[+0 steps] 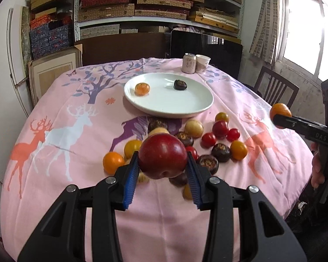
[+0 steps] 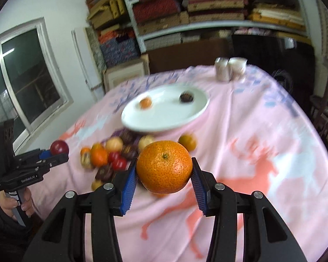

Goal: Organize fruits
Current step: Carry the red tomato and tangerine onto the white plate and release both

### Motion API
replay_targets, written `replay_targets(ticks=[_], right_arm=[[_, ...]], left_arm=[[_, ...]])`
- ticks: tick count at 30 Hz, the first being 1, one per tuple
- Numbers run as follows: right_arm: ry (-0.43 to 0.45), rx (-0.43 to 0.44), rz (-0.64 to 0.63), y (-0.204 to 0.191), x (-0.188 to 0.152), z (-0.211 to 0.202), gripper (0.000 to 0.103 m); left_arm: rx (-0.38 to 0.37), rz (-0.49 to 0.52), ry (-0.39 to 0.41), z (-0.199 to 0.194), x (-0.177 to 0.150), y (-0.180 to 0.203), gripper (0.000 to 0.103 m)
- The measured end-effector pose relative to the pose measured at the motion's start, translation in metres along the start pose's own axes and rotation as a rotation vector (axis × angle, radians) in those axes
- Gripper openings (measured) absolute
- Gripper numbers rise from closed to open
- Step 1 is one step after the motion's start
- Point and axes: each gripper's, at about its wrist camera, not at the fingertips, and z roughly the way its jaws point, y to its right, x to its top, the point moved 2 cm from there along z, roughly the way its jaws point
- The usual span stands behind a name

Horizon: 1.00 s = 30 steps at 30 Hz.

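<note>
White plate (image 1: 164,107) at 12 o'clock holds small orange (image 1: 142,88), dark fruit (image 1: 180,84). Left gripper (image 1: 163,163) clamped on red apple (image 1: 163,155); right gripper (image 2: 164,170) clamped on mandarin (image 2: 164,167). Loose fruit pile (image 1: 216,135) sharp only in left view.

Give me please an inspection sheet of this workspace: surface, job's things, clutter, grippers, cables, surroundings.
Surface: table under a pink deer-print cloth.
Job's things: white plate holding one small orange fruit and one dark fruit; loose fruit pile on the cloth in front of the plate, red, orange, yellow and dark pieces.
Clutter: can and paper cup side by side behind the plate.
Grippers: left hand-held gripper shut on a red apple; right hand-held gripper shut on an orange; both fruits are clear of the cloth.
Cables: nothing seen.
Surroundings: shelves of stacked boxes, window, wooden chair.
</note>
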Motion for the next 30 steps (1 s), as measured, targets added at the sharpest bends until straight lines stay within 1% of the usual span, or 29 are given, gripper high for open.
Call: replay_targets(ticks=[3, 6, 8, 10, 13, 15, 18, 21, 24, 26, 28, 30], right_arm=[[0.059, -0.043, -0.025, 0.01, 0.031, -0.01, 0.047], [0.085, -0.063, -0.055, 0.016, 0.064, 0.001, 0.047], [0.077, -0.075, -0.058, 0.02, 0.082, 0.021, 0.047], [0.049, -0.074, -0.045, 0.026, 0.098, 0.05, 0.047], [-0.016, -0.09, -0.039, 0.034, 0.116, 0.105, 0.047], [-0.061, -0.091, -0.05, 0.035, 0.118, 0.139, 0.047], [-0.136, -0.102, -0.075, 0.039, 0.118, 0.19, 0.047], [-0.183, -0.099, -0.11, 0.036, 0.112, 0.221, 0.047], [-0.211, -0.097, -0.142, 0.031, 0.108, 0.238, 0.047], [-0.223, -0.102, -0.162, 0.031, 0.108, 0.248, 0.047], [-0.242, -0.113, -0.175, 0.031, 0.106, 0.257, 0.047], [-0.26, -0.13, -0.189, 0.031, 0.104, 0.264, 0.047]], left_arm=[[-0.005, 0.019, 0.013, 0.009, 0.029, 0.002, 0.04], [-0.016, 0.029, 0.011, 0.034, 0.062, 0.006, 0.04], [-0.032, 0.024, -0.001, 0.059, 0.085, 0.01, 0.04], [-0.041, 0.019, -0.021, 0.089, 0.104, 0.013, 0.041], [-0.065, -0.002, -0.087, 0.138, 0.125, 0.014, 0.041], [-0.062, -0.016, -0.139, 0.172, 0.133, 0.013, 0.041], [-0.051, -0.065, -0.227, 0.222, 0.14, 0.005, 0.041], [-0.041, -0.094, -0.281, 0.254, 0.14, -0.003, 0.041], [-0.023, -0.09, -0.313, 0.274, 0.139, -0.006, 0.041], [0.001, -0.09, -0.337, 0.28, 0.135, -0.007, 0.041], [0.011, -0.103, -0.337, 0.283, 0.136, -0.01, 0.041], [0.023, -0.096, -0.348, 0.285, 0.136, -0.011, 0.041]])
